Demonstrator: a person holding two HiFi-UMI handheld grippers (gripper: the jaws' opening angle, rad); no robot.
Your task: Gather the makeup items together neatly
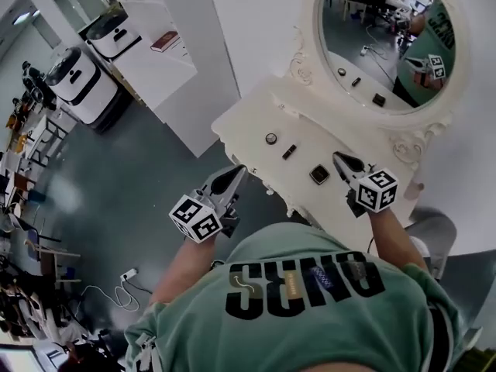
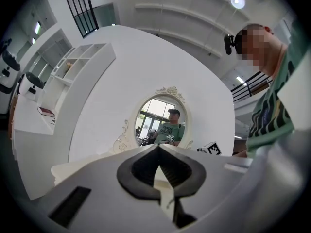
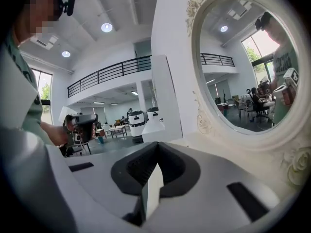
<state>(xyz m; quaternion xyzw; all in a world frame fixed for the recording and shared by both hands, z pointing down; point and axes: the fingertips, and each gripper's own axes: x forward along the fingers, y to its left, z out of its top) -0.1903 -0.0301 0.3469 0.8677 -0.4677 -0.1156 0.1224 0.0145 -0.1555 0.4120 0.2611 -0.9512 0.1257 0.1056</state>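
Observation:
Three dark makeup items lie on the white dressing table (image 1: 248,126): a round compact (image 1: 270,138), a small stick-like case (image 1: 288,152) and a square compact (image 1: 318,174). My left gripper (image 1: 241,170) hovers off the table's front left edge, jaws shut and empty; in its own view the left gripper (image 2: 159,147) points level at the mirror (image 2: 163,120). My right gripper (image 1: 337,156) hangs just right of the square compact, above the tabletop, without touching it. In its own view the right gripper (image 3: 156,153) is shut with nothing between the jaws.
An oval ornate mirror (image 1: 387,45) stands at the back of the table and reflects the items and the person. To the left are grey floor, two white robots (image 1: 77,80), a white shelf unit with a red book (image 1: 165,41) and a power strip (image 1: 128,274).

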